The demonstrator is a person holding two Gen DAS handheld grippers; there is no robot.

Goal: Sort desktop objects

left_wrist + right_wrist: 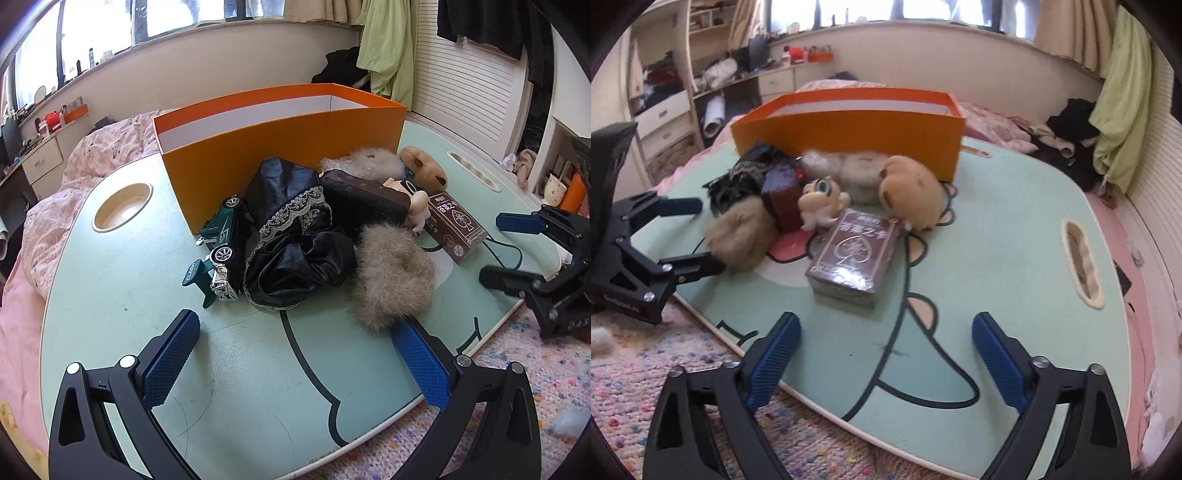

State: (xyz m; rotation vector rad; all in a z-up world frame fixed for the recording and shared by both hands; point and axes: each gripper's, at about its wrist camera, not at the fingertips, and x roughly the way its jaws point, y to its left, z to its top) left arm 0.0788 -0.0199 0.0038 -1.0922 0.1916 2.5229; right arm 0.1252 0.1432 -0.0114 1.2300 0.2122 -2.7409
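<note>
An orange box [284, 147] stands open at the back of the pale green table [258, 387]. In front of it lie a green toy car [221, 247], a black lace cloth [295, 240], a dark brown case [365, 199], a tan fur ball [391, 280], a brown card box [456, 225], a small figurine [417, 206], a white fluffy ball [373, 162] and a capybara plush [424, 168]. My left gripper [295, 343] is open and empty, just short of the cloth and fur ball. My right gripper [886, 336] is open and empty, just short of the card box [855, 254].
A round cup recess [122, 206] sits at the table's left, a slot handle [1082, 266] at its right. A pink bed [55, 229] lies behind, a speckled rug [646, 369] below the table's front edge. Each gripper shows in the other's view: the right one [506, 251], the left one [701, 236].
</note>
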